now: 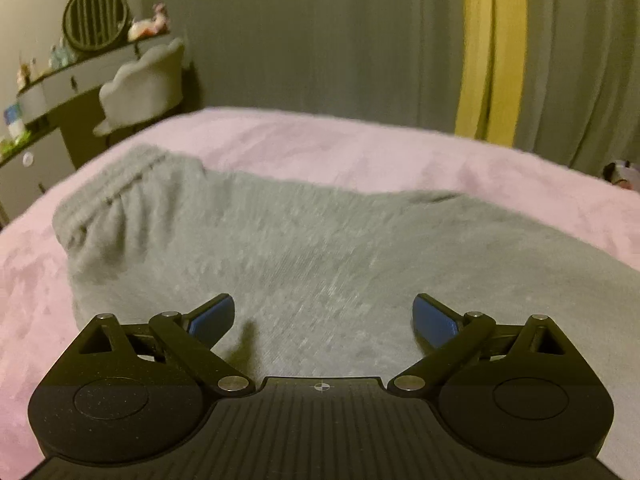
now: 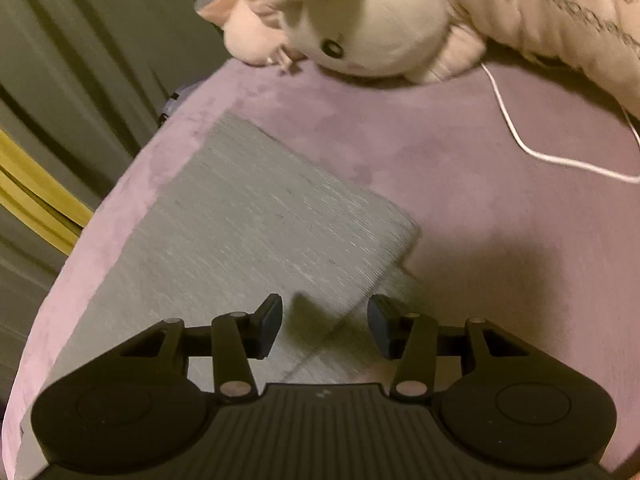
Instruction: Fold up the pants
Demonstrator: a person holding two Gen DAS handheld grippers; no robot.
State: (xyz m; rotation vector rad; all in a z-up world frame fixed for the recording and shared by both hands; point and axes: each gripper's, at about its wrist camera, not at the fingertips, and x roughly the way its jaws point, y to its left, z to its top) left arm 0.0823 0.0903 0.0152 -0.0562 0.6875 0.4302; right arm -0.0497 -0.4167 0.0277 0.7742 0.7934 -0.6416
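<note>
Right up front in the left wrist view, the left gripper [image 1: 323, 316] hangs over the grey pants [image 1: 304, 256] with its blue pads [image 1: 434, 318] spread wide, nothing between them, so it's fully released. Down at the bottom of the right wrist view, the right gripper [image 2: 325, 322] has its jaws parted too, narrower than the left, and nothing pinched in there, just fabric underneath.

Past the fingers, the pants lie flat on the pink bed cover [image 1: 360, 148]. From the right side you can see a leg end [image 2: 280, 216] with one layer on top of another, the square corner sitting a bit inside the lower layer's edge. From the left side the waistband end [image 1: 120, 192] is bunched and wrinkly, off to the left.

Farther back on the right view: a white cable [image 2: 520, 136] snaking across the cover, then a plush toy [image 2: 360, 20] at the bed's edge. Behind the bed in the left view there's a grey curtain with a yellow stripe [image 1: 492, 48], plus a chair [image 1: 144, 80] at a dressing table [image 1: 60, 84]. Everything's kinda blurry.
</note>
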